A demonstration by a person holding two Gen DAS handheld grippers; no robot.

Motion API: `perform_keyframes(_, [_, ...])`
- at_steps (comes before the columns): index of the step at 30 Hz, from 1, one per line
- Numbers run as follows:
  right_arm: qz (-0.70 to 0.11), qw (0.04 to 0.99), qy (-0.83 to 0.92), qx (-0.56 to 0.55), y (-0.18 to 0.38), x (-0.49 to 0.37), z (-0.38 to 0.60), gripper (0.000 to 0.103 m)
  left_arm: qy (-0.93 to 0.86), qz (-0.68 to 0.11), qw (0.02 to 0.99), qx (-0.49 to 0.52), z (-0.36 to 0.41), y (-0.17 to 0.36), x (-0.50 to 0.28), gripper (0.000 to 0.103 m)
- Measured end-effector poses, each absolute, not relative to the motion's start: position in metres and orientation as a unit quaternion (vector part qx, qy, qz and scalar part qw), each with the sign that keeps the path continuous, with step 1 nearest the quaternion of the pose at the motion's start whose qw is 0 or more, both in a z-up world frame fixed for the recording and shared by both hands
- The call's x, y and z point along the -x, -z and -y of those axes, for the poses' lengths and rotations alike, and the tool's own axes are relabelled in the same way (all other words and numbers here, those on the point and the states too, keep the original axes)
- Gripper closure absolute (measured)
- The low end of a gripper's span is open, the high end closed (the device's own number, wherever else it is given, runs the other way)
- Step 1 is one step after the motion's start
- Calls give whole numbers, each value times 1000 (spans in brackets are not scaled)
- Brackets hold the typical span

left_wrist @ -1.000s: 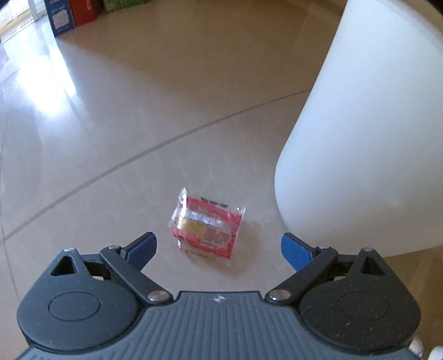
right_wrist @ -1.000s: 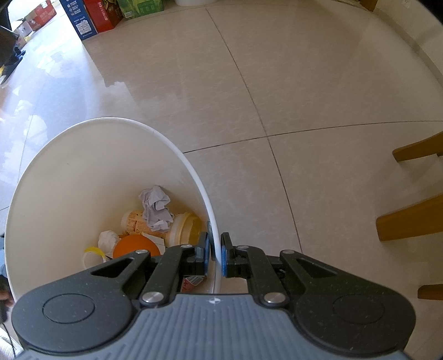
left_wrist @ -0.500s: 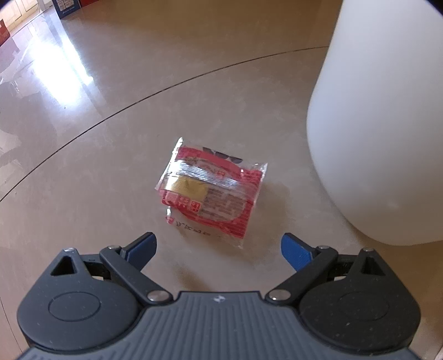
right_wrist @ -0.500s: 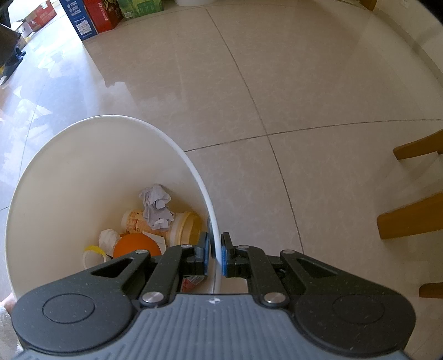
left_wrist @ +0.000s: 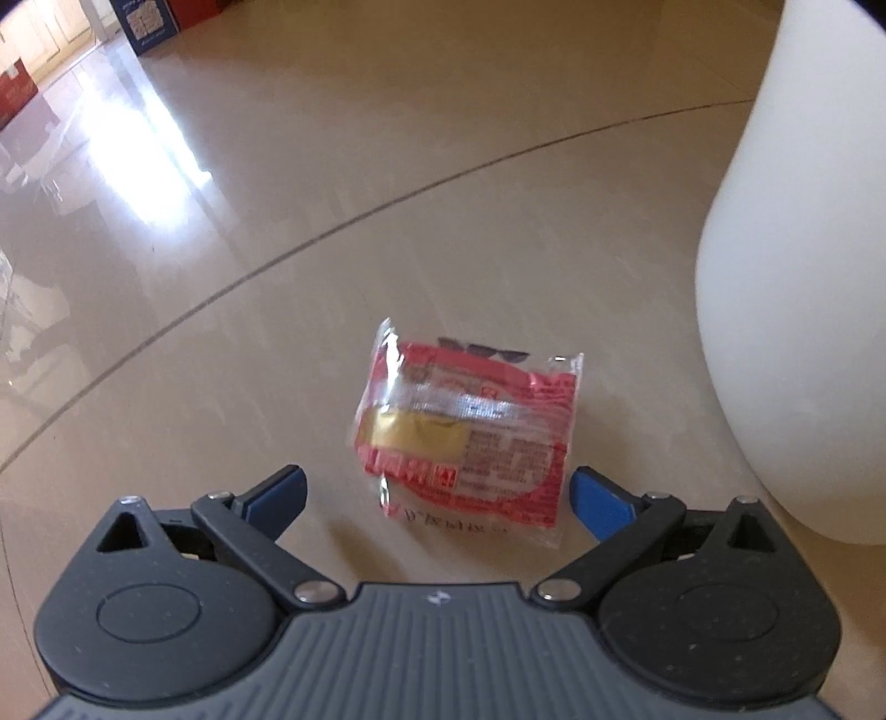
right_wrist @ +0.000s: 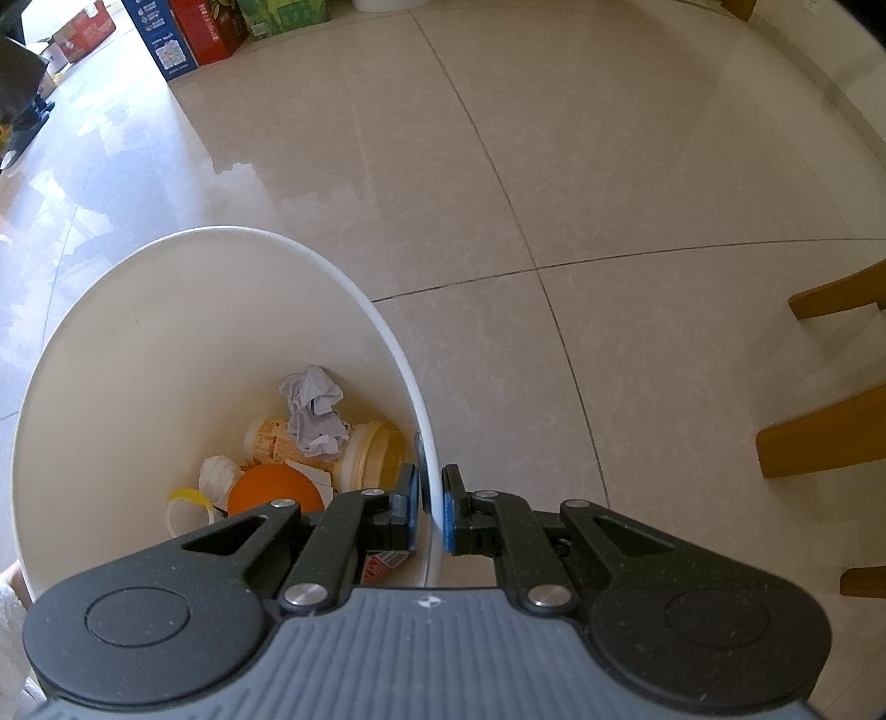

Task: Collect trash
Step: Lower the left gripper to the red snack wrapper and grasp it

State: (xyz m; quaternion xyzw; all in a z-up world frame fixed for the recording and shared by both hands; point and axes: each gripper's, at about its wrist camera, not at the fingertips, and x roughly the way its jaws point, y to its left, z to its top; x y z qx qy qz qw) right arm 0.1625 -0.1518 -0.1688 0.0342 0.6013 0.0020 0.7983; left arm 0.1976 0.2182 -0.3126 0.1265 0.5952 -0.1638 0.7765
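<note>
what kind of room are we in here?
Probably a home living or dining area. Glossy beige floor tiles, wooden chair legs at the right edge, and retail cartons along the far wall. A white bin holds household trash; a red wrapper lies on the floor.

Wrapper (left_wrist: 470, 426) on floor (left_wrist: 387, 194), left of bin (left_wrist: 803, 277)

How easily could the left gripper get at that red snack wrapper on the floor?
Probably easily: the left gripper is open, the red wrapper lies just ahead between its fingers, and nothing sits between them. The white bin stands off to the right, apart from the wrapper.
</note>
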Motion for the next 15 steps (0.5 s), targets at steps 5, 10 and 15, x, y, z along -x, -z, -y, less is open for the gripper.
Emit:
perform_keyframes(5, [-602,798,-3,-36,169,-163,152,92,159,-596,778,-119,-216,311,-205,0])
perform_keyframes(10, [-603,797,-4,-39,168,-164,153,92,147,-594,784,-108,-211,308,-209,1])
perform_keyframes(15, [-603,797,-5,-38,168,-164,154,92,162,-585,789,-95,-207,298,-204,22])
